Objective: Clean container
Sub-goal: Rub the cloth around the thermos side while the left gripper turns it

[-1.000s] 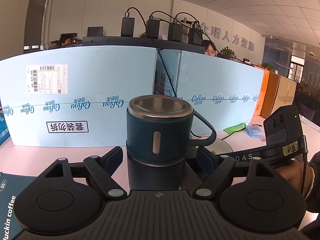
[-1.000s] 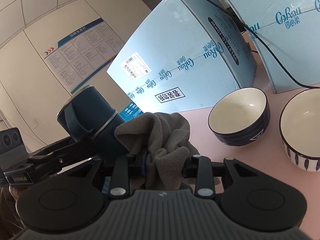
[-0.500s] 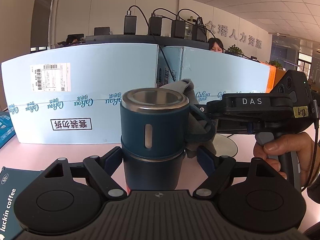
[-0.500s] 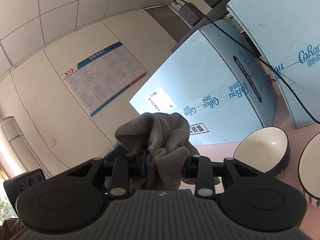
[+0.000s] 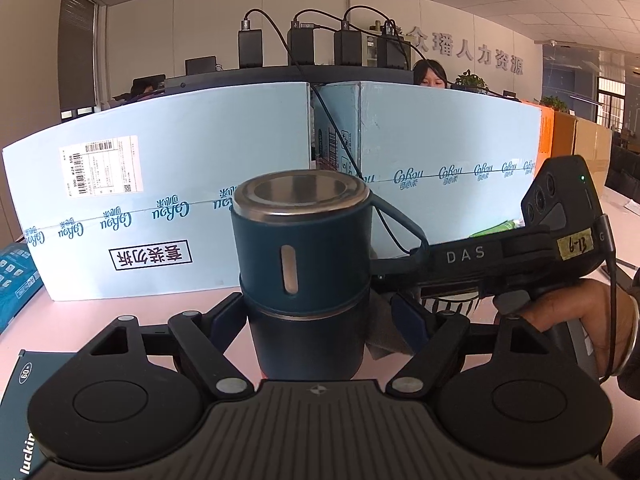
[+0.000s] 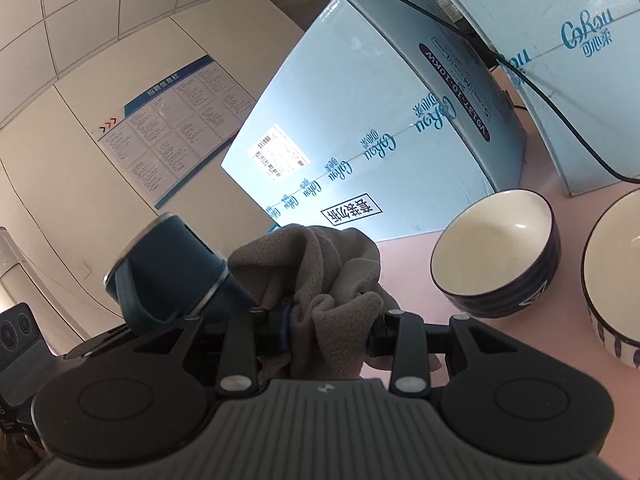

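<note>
The left gripper [image 5: 318, 320] jaws clamp the dark blue steel-rimmed mug [image 5: 302, 264] upright above the pink tabletop [image 5: 120, 308]. At its 3 o'clock, the right gripper [image 6: 328, 330], marked "DAS", pinches a grey fleece cloth [image 6: 320, 280]. "Cobou" boxes [image 5: 160, 208] stand behind, "luckin" packet [image 5: 24, 408] at 8 o'clock.

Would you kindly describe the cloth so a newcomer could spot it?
Start at the pale blue boxes on the pink table. In front, the right gripper pinches a crumpled grey fleece cloth: the only soft thing, between the blue cup and the bowls.
</note>
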A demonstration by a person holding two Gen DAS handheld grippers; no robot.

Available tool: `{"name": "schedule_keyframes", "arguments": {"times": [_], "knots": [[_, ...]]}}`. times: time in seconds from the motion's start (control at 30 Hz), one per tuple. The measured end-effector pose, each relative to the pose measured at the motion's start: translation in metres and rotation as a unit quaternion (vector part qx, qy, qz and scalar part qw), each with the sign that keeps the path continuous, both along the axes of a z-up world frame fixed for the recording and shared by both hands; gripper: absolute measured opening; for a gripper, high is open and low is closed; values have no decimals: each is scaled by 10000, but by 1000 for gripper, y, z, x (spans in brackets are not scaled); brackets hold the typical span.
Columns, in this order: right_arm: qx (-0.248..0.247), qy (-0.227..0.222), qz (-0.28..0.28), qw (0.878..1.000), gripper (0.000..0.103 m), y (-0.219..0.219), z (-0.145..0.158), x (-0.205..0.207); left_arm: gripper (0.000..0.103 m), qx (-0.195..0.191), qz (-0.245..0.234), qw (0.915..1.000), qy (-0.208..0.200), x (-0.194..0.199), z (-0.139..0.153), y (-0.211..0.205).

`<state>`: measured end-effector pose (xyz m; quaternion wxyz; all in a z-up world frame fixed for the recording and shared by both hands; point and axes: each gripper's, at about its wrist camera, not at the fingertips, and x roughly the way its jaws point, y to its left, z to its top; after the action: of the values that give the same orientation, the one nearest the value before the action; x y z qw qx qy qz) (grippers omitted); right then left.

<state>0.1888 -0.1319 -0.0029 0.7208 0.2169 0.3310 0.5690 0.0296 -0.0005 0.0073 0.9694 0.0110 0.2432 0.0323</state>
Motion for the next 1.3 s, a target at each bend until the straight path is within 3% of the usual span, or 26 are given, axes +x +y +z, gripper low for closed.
{"name": "schedule_keyframes", "arguments": {"times": [0.13, 0.33, 0.6, 0.83, 1.07, 1.3], "knots": [[401, -90, 35, 9991, 37, -2, 22, 2, 75, -73, 42, 10000, -16, 1, 0, 0], [727, -218, 66, 9971, 37, -2, 39, 2, 62, -87, 185, 9998, -1, 2, 0, 3], [196, -64, -72, 9998, 38, 7, 9, 0, 62, -84, 190, 9998, -21, -1, -1, 2], [-496, -419, -71, 9979, 38, 16, -4, -8, 62, -87, 190, 9998, -43, -1, -1, 2], [-394, -827, -204, 9956, 38, 12, 21, -10, 62, -167, 254, 9995, -54, -1, -1, 6], [203, -939, -261, 9950, 38, 9, 50, -4, 62, -88, 134, 9999, -22, -1, -1, 1]]}}
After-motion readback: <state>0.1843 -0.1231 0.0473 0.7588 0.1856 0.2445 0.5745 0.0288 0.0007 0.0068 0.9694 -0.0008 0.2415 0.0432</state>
